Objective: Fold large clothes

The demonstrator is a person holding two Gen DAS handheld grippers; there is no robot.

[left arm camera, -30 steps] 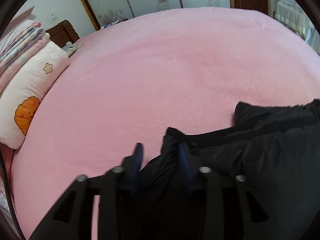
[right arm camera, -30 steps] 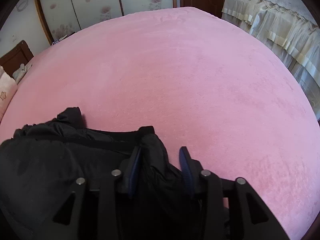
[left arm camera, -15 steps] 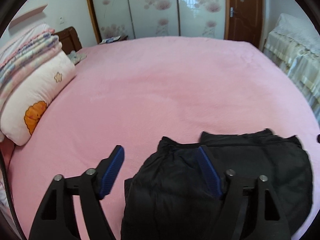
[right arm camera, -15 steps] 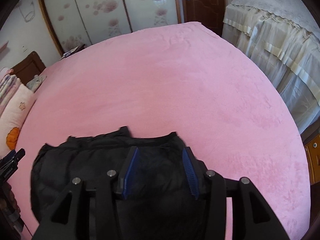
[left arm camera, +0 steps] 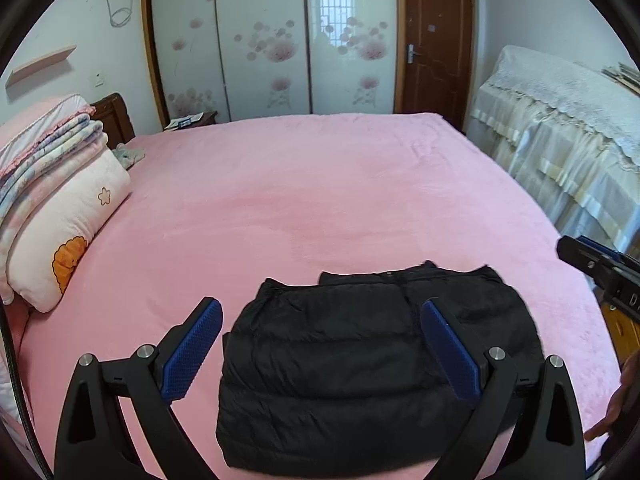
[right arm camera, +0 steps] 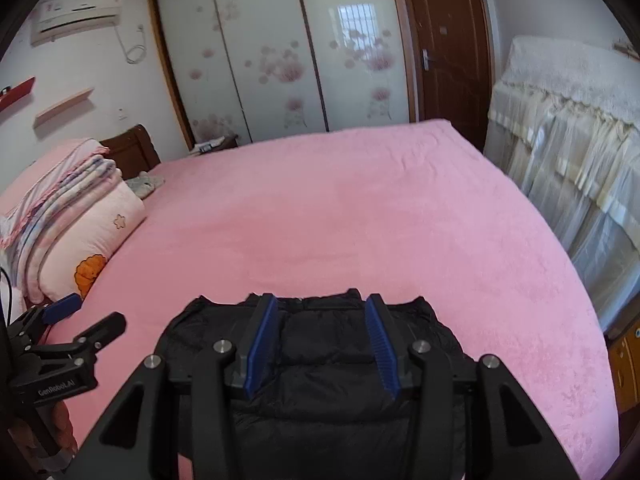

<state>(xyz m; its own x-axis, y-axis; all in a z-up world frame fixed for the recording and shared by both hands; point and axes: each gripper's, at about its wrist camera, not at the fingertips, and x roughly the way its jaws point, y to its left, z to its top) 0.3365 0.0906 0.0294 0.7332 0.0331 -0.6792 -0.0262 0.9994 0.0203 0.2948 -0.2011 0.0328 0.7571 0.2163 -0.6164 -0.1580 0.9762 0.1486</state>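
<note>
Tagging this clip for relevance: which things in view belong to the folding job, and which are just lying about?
Job:
- black puffer garment, folded on the pink bed cover
- left tongs, open
- right tongs, open, clear of the garment

Lying about:
- pillow
- folded blankets
- lace-covered furniture

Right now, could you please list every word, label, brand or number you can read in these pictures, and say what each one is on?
"GenRobo.AI": white print on the body of the left tool, in the right wrist view.
"D": a cut-off white letter on the right tool, in the left wrist view; the rest is out of frame.
Air conditioner: small marks, too blurred to read.
Door: a small plate, too small to read.
</note>
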